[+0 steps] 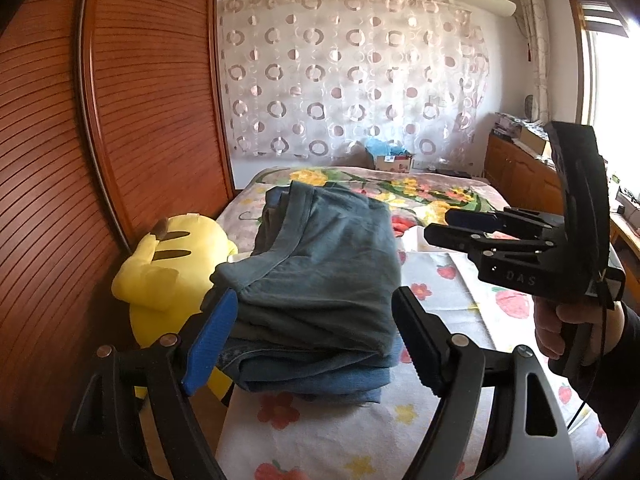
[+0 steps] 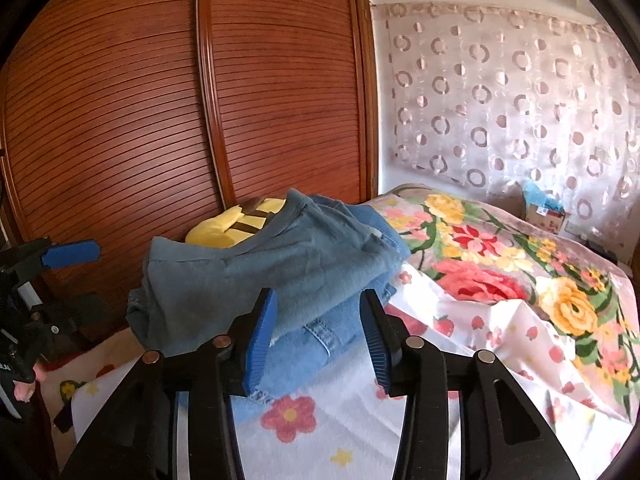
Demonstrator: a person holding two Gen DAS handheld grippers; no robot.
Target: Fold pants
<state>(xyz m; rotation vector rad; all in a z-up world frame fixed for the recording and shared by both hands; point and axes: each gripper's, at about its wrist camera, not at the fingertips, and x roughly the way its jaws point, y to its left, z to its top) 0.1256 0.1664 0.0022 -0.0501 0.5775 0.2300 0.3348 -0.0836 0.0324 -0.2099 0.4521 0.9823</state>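
Folded pants (image 1: 320,280) piled on the near left corner of the bed (image 2: 500,280), on a white flower-print sheet (image 1: 440,300): grey-blue pair on top, lighter denim beneath. Number of garments in the pile hard to tell; far side hidden behind its own bulk.

Left gripper (image 1: 316,344) spread wide at the near edge of the pile, blue pads clear of the cloth, nothing clamped. Right gripper (image 2: 320,332) parted about halfway, just short of the denim edge, empty too.

Yellow plush toy (image 1: 168,276) wedged between pile and brown slatted wardrobe doors (image 2: 120,120), largely covered by the pants from the right wrist view. Hand (image 1: 576,328) on the right gripper's handle, cut off at the frame edge. Cardboard box (image 1: 394,162) at the far end, contents unclear. Circle-patterned curtain (image 1: 352,72) behind.
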